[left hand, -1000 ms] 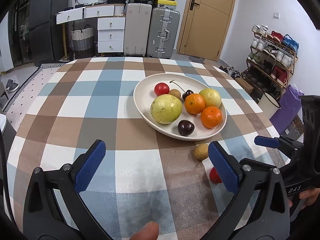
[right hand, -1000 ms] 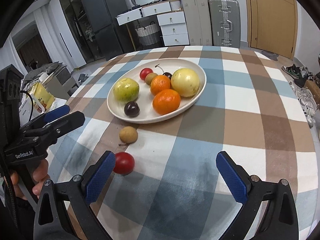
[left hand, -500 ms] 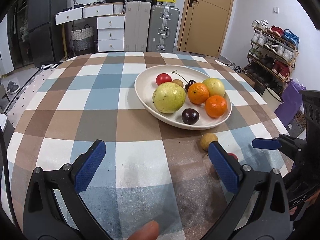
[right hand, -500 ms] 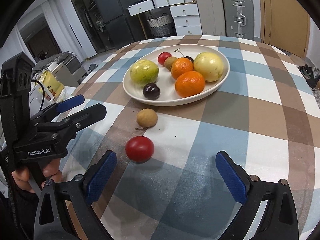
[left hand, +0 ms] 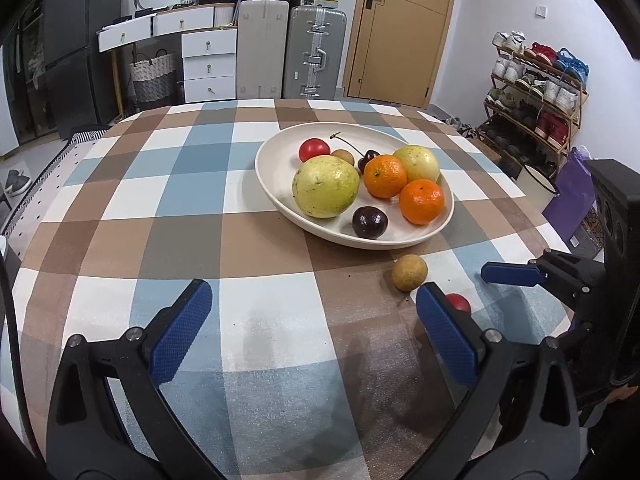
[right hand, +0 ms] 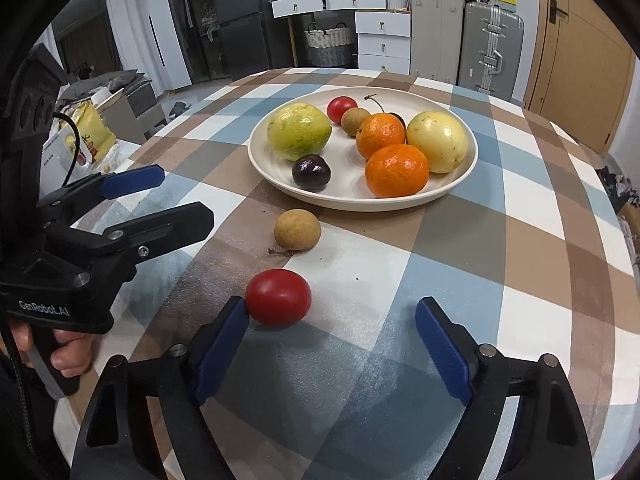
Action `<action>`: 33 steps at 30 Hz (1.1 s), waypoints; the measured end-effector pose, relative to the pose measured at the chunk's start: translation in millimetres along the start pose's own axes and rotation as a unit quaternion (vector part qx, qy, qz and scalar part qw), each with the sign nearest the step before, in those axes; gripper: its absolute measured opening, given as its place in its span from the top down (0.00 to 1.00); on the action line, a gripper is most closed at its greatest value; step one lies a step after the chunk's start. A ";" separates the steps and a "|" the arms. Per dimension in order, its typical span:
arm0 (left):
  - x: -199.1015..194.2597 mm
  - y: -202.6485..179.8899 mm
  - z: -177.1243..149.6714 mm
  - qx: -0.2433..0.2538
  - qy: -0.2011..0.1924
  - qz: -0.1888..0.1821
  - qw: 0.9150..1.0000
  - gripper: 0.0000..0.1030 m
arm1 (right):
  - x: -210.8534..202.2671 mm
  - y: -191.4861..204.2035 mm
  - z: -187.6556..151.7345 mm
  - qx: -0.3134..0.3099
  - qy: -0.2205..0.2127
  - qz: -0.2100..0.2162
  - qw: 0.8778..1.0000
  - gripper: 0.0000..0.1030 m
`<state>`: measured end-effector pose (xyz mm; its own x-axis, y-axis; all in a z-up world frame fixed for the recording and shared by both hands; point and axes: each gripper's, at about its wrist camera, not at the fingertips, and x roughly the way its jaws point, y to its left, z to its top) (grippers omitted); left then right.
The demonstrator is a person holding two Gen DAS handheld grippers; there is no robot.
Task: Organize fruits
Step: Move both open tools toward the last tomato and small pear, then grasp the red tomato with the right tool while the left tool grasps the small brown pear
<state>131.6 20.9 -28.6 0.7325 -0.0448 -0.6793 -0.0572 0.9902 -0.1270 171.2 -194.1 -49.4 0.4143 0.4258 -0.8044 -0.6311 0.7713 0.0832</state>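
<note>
A cream plate (right hand: 256, 160) holds two yellow-green fruits, two oranges, a dark plum, a cherry, a small red tomato and a brown longan. On the checked cloth in front of it lie a loose longan (right hand: 297, 229) and a red tomato (right hand: 278, 298). My right gripper (right hand: 334, 306) is low over the cloth, its jaws closing. The tomato sits just inside the left fingertip and the right pad is well clear of it. My left gripper (left hand: 313, 290) hovers open with nothing between its fingers. Its right finger half hides the tomato (left hand: 458, 303) beside the longan (left hand: 409, 273).
The round table's edge curves close on both sides. Behind it stand suitcases (left hand: 316, 52), a white drawer unit (left hand: 208, 60), a door and a shoe rack (left hand: 536, 88). A person's hand (right hand: 68, 350) grips the left tool's handle at the table's left edge.
My right gripper has come nearer the loose tomato, which now lies against its left fingertip, and its jaws have narrowed. The left gripper has barely moved.
</note>
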 end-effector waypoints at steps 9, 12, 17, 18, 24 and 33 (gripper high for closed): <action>5.8 9.0 0.2 -0.021 0.011 0.000 1.000 0.01 | -0.1 -2.3 2.9 0.010 -0.007 0.014 1.000 0.26; 7.9 10.4 0.5 -0.025 0.015 0.000 1.000 0.01 | 0.1 1.0 2.9 0.004 -0.008 0.015 1.000 0.30; 9.6 9.5 0.7 -0.022 0.016 0.000 1.000 0.01 | -2.4 2.2 1.8 0.006 -0.011 0.040 0.999 0.53; 9.7 9.3 0.6 -0.021 0.016 0.001 1.000 0.01 | -2.8 3.0 1.4 0.007 -0.011 0.047 0.999 0.54; 12.1 8.3 0.8 -0.020 0.020 0.002 1.000 0.01 | -5.7 4.4 -1.6 0.014 -0.021 0.060 0.998 0.68; 12.1 1.2 0.9 -0.029 0.025 -0.028 0.999 0.01 | -20.8 -17.4 -0.8 0.060 -0.052 0.043 0.996 0.68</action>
<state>140.9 21.7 -36.3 0.7011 -0.1087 -0.7047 -0.0572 0.9766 -0.2075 173.0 -216.7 -34.6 0.4316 0.5353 -0.7261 -0.5870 0.7778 0.2245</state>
